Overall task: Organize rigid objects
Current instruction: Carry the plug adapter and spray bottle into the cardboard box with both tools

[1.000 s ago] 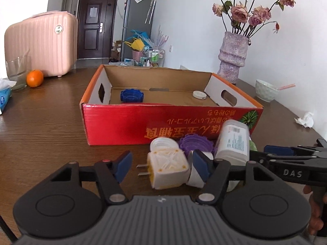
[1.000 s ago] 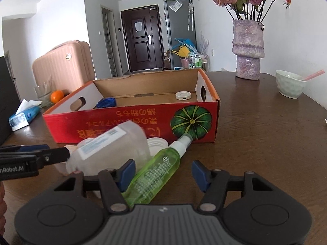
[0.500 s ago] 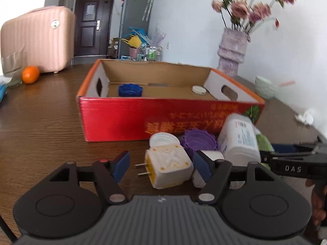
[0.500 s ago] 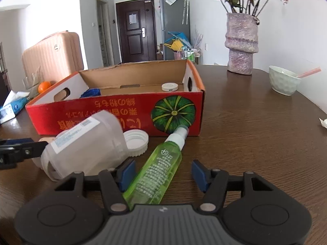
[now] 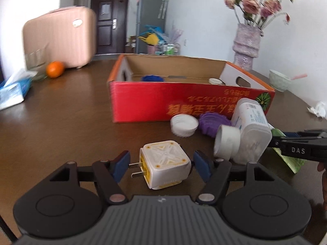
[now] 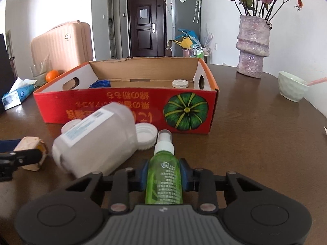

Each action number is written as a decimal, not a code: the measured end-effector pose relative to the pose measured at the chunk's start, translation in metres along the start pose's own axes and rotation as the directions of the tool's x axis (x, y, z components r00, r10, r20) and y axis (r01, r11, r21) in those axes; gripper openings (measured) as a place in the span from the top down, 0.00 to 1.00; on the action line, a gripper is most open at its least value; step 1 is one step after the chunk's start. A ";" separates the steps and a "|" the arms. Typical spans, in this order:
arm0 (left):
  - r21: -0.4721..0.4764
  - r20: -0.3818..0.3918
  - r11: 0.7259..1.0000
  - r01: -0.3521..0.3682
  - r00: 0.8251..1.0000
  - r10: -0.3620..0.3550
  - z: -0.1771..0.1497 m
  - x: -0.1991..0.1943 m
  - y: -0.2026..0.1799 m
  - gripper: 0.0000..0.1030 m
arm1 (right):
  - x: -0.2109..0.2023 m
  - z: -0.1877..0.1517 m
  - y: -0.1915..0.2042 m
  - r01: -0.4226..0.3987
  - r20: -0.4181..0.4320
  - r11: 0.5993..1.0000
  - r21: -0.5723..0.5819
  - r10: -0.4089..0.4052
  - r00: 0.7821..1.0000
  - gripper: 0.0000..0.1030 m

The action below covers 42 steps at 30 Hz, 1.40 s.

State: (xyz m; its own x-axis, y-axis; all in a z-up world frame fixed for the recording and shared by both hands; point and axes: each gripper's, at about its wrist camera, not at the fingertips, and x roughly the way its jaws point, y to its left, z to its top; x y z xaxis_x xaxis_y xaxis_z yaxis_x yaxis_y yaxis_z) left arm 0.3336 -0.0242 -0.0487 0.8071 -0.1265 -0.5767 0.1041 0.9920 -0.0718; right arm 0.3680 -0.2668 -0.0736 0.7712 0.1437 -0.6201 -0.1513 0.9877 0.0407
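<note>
Right, biggest first: the red cardboard box (image 6: 126, 110) sits on the brown table (image 6: 255, 143) straight ahead of both my tools, open top, a blue cap (image 6: 100, 84) and a small white disc (image 6: 179, 83) already inside. In front of it lies the white jar (image 6: 96, 136) on its side, touching a loose white lid (image 6: 146, 135); a purple lid (image 5: 212, 123) is close by. My right gripper (image 6: 163, 175) has just been closing and its blue pads now press both sides of the green spray bottle (image 6: 163, 179), so that one is gripped. The bottle's long axis runs along the fingers, nozzle pointing at the box wall just beyond, so I'd guess next is lift over the wall and forward. My left gripper (image 5: 161, 166) stands open around the white plug adapter (image 5: 165, 164), pads apart from it on both sides, prongs pointing at the left pad. The right hand is the one ready to go.
</note>
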 end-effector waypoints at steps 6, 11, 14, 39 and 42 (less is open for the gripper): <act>-0.036 0.018 0.998 -0.055 0.998 0.055 -0.007 -0.034 0.020 0.33 | -0.026 -0.015 0.003 -0.013 0.009 0.999 0.032 0.013 1.000 0.71; -0.057 0.046 0.996 -0.061 0.997 0.064 -0.009 -0.055 0.028 0.33 | -0.050 -0.018 0.006 -0.005 0.049 0.999 0.032 0.003 0.999 0.71; -0.063 0.063 0.996 -0.058 0.996 0.062 -0.009 -0.065 0.029 0.33 | -0.070 -0.016 0.005 0.006 0.089 0.999 0.033 -0.008 0.996 0.71; -0.011 0.189 0.997 0.071 0.980 -0.068 0.116 -0.016 0.031 0.33 | -0.056 0.077 0.005 -0.090 0.241 0.996 -0.029 0.094 0.966 0.70; -0.012 0.164 0.995 0.098 0.982 -0.095 0.141 0.014 0.035 0.33 | -0.027 0.107 0.001 -0.123 0.227 0.992 -0.017 0.124 0.966 0.71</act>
State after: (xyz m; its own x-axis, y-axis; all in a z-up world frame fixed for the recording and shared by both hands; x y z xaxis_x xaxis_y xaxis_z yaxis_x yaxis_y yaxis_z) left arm 0.4308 0.0085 0.0558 0.8778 -0.2185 -0.4264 0.1757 0.9748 -0.1377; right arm 0.4132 -0.2633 0.0275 0.8664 0.2754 -0.4164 -0.2557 0.9612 0.1038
